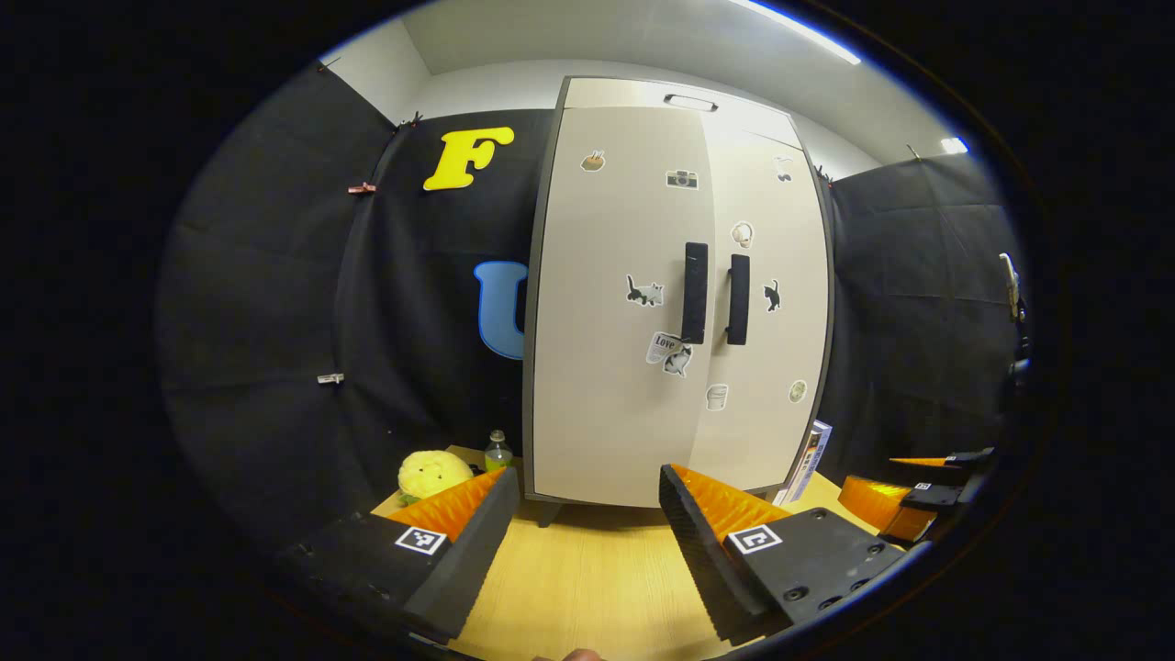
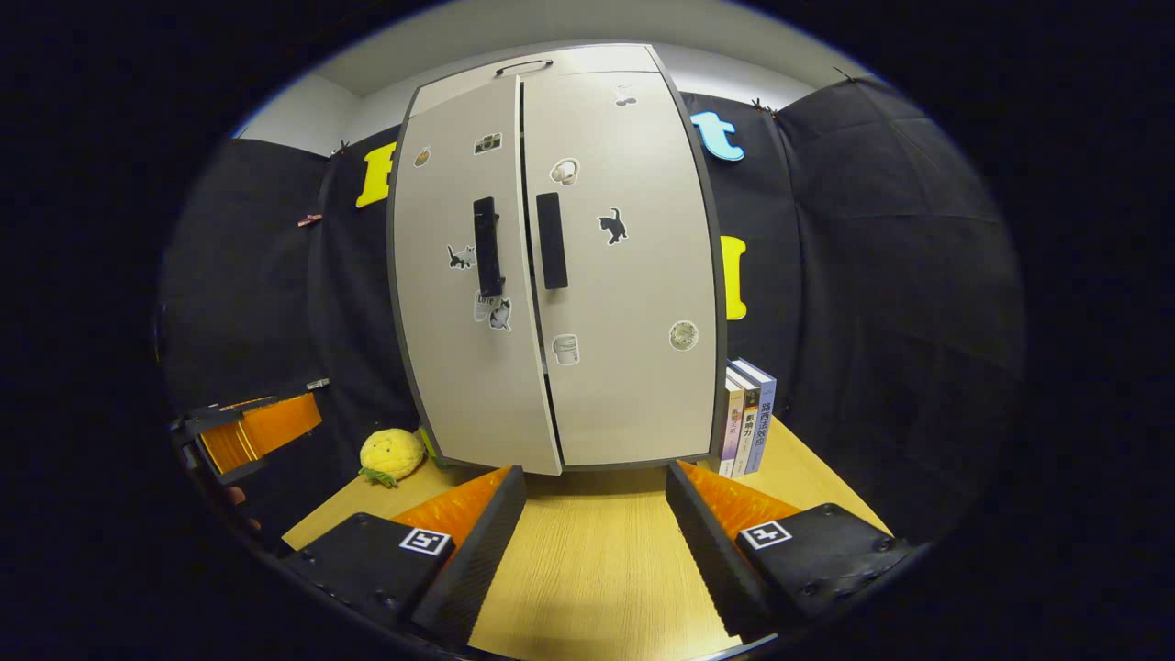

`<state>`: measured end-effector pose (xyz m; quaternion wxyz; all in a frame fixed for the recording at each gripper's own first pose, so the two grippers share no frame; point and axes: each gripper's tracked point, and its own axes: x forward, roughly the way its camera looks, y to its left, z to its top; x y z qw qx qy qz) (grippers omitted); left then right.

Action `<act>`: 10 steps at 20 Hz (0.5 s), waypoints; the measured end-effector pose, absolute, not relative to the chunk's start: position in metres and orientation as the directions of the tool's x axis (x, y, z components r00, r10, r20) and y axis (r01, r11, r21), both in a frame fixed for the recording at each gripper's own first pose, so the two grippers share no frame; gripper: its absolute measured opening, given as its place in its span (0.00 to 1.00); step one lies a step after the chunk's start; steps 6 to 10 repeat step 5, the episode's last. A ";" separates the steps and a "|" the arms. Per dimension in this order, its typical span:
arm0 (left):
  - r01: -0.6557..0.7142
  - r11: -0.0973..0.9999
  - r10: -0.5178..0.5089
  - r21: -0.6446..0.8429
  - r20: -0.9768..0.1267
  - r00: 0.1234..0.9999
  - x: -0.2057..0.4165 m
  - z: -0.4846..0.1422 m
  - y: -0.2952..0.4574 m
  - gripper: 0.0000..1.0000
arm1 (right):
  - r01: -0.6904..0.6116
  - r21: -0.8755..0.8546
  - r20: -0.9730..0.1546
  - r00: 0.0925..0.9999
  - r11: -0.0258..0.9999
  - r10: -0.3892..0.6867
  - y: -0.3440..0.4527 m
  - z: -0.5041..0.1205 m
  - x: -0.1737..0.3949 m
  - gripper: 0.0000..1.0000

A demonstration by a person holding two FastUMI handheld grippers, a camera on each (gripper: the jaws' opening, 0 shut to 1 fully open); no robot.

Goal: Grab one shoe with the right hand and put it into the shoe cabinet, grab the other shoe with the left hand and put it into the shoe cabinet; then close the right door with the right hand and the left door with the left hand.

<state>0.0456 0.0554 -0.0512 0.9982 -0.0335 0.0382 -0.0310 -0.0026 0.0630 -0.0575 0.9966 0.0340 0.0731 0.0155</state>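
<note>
1. Standing on the wooden table: shoe cabinet, upright. Left door and right door both lie against the front; in the right gripper view a thin dark seam runs between them and the left door's lower edge sits slightly proud.
2. Shoes: on neither the table nor in a gripper; judged to be inside the cabinet, behind the doors.
3. Left gripper: fingers spread, nothing between them, facing the doors from near.
4. Right gripper: fingers spread, nothing held, likewise facing the doors.
5. Sundries: yellow plush toy, bottle, books beside the cabinet.
6. Progress, judged: task essentially complete; at most the left door wants a final press.
</note>
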 end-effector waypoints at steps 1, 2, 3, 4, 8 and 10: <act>0.065 0.995 -0.071 -0.071 -0.077 0.994 0.045 -0.052 0.054 0.96 | -0.027 0.075 -0.146 0.989 0.997 0.038 0.064 -0.058 -0.004 0.98; 0.072 0.995 -0.078 -0.072 -0.084 0.993 0.045 -0.053 0.052 0.96 | -0.026 0.082 -0.147 0.988 0.996 0.038 0.064 -0.059 -0.004 0.98; 0.076 0.995 -0.083 -0.071 -0.091 0.992 0.046 -0.055 0.052 0.96 | -0.025 0.088 -0.149 0.988 0.996 0.038 0.064 -0.059 -0.004 0.98; 0.080 0.994 -0.086 -0.072 -0.097 0.992 0.046 -0.057 0.051 0.96 | -0.023 0.091 -0.151 0.988 0.996 0.037 0.064 -0.061 -0.004 0.98; 0.083 0.994 -0.090 -0.074 -0.100 0.991 0.046 -0.059 0.050 0.96 | -0.023 0.092 -0.151 0.988 0.995 0.037 0.064 -0.061 -0.005 0.98; 0.083 0.994 -0.090 -0.074 -0.100 0.991 0.046 -0.059 0.050 0.96 | -0.023 0.092 -0.151 0.988 0.995 0.037 0.064 -0.061 -0.005 0.98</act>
